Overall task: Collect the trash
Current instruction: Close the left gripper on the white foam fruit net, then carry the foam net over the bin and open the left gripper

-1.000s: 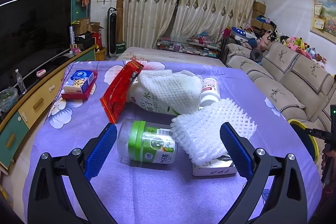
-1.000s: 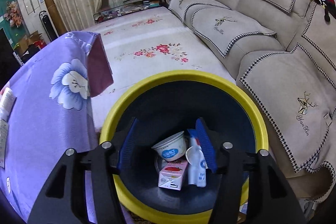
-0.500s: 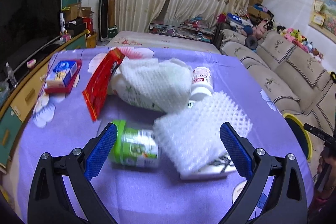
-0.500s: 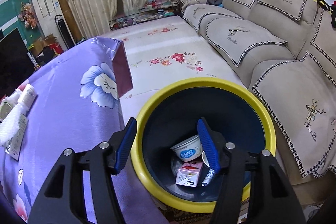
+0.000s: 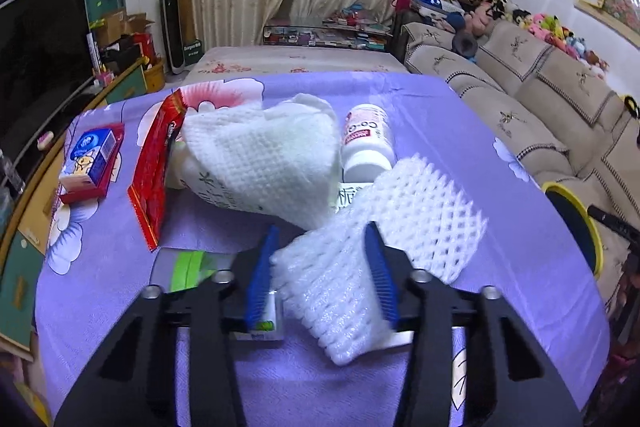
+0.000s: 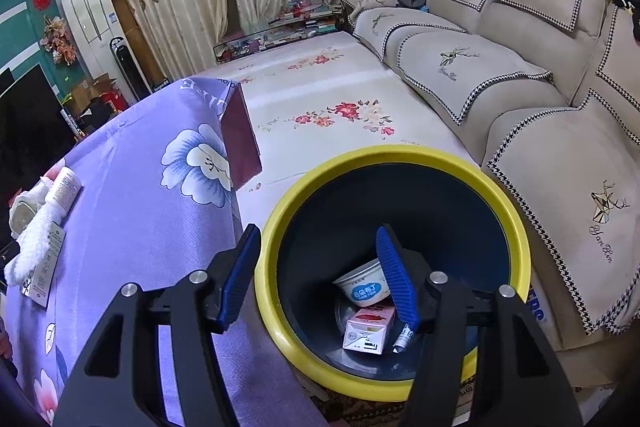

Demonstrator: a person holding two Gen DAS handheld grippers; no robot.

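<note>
In the left wrist view my left gripper [image 5: 322, 267] is closed around the near end of a white foam fruit net [image 5: 380, 239] lying on the purple tablecloth [image 5: 440, 115]. A clear jar with a green lid [image 5: 192, 267] lies just left of the fingers. Behind are a second foam net [image 5: 264, 163] draped over a white bottle, a white pill bottle [image 5: 366, 143] and a red wrapper [image 5: 154, 167]. In the right wrist view my right gripper [image 6: 320, 275] is open and empty above the yellow-rimmed bin [image 6: 304, 183], which holds a yogurt cup [image 6: 362, 287] and a small carton [image 6: 366, 331].
A blue and red box [image 5: 90, 159] lies at the table's left edge. The beige sofa [image 6: 520, 87] stands right of the bin. The bin rim also shows in the left wrist view [image 5: 576, 211]. A TV cabinet [image 5: 24, 227] runs along the left.
My left gripper moved forward and right and closed on the near foam net. My right gripper rose and drew back from the bin toward the table, staying open.
</note>
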